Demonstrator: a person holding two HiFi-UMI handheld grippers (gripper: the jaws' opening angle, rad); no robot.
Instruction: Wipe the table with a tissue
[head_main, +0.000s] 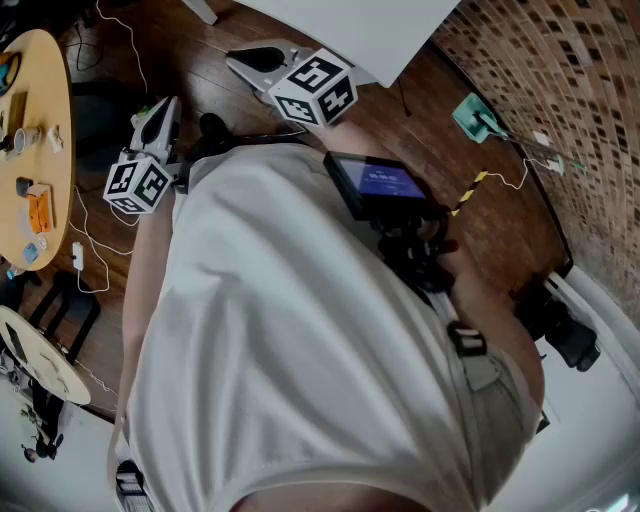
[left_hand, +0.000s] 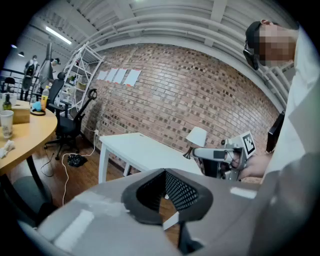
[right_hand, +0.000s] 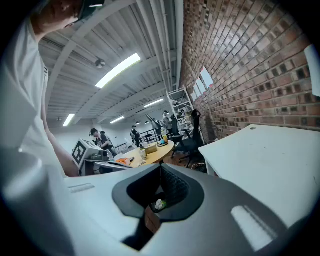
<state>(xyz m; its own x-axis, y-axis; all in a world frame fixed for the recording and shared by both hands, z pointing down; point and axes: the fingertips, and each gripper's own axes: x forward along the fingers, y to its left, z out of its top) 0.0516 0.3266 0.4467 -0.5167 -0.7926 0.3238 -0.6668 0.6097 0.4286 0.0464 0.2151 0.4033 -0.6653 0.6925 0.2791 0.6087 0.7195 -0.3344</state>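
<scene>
The person holds both grippers out in front of the body, left gripper (head_main: 160, 115) and right gripper (head_main: 256, 62) with jaws closed and empty, the right nearest the white table (head_main: 350, 30) by the brick wall (head_main: 560, 90).

white table (left_hand: 140, 150), red-brown brick wall (left_hand: 175, 90), tan round table (head_main: 40, 120), dark brown plank floor (head_main: 185, 50)

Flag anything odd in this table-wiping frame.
No tissue shows: the left gripper and right gripper are both shut on nothing, held in the air clear of the white table. The person's shirt fills most of the head view.
</scene>
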